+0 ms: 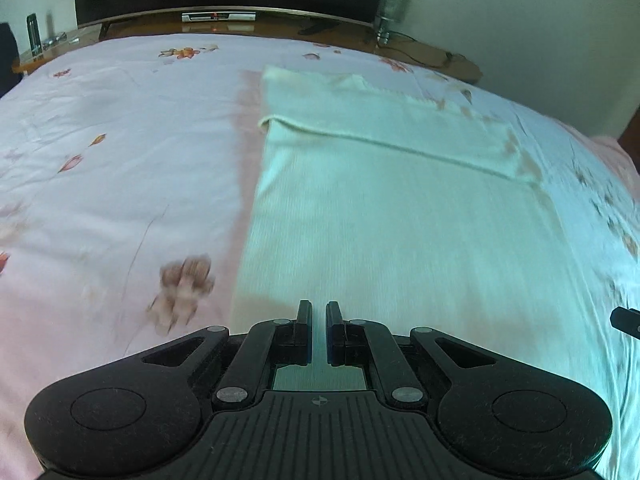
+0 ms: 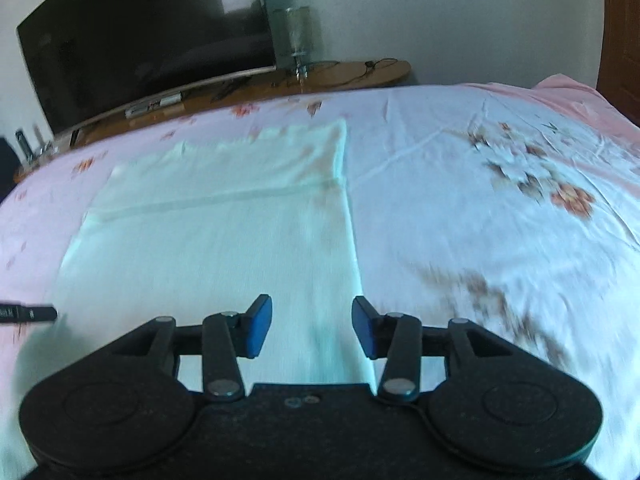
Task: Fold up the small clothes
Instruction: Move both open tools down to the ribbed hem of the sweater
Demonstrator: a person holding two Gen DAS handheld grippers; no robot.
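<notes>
Lying mid-frame on pink floral bed sheet (image 1: 100,184), pale ribbed folded garment (image 1: 380,220); left gripper (image 1: 319,320) jaws closed, empty; right gripper (image 2: 312,320) jaws apart, empty.

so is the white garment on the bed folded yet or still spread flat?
Partly folded. The white garment lies flat on the bedsheet, but its far end is doubled back over itself, leaving a raised fold edge across it.

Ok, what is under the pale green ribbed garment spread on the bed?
The pale green ribbed garment lies flat on a pink floral bedsheet, which shows all around it. Its far end is folded back over itself. Whatever sits beneath the cloth's middle is covered.
</notes>
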